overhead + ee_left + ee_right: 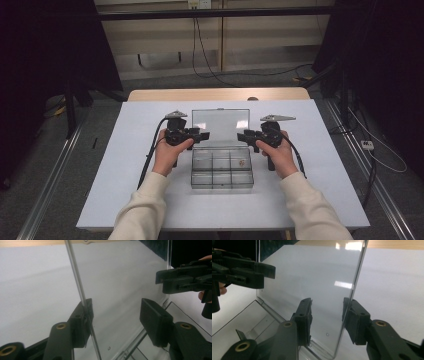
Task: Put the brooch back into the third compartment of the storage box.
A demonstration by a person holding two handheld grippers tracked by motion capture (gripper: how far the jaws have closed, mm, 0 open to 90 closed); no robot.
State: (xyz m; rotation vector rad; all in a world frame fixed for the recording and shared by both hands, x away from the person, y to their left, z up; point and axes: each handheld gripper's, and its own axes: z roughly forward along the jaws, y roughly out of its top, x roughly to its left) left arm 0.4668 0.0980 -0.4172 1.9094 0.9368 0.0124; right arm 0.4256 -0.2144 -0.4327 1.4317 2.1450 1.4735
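A clear plastic compartment box lies on the white table, its lid standing upright at the back. A small brownish item rests in one right-hand compartment. My left gripper is at the lid's left edge and my right gripper at its right edge. In the left gripper view the left gripper is open; the lid has its edge against the left jaw. In the right gripper view the right gripper is open, straddling the edge of the lid.
The table's wooden strip runs along the far side, with cables on the floor beyond. Dark stands flank both sides. Each gripper view also shows the other gripper: the right gripper and the left gripper.
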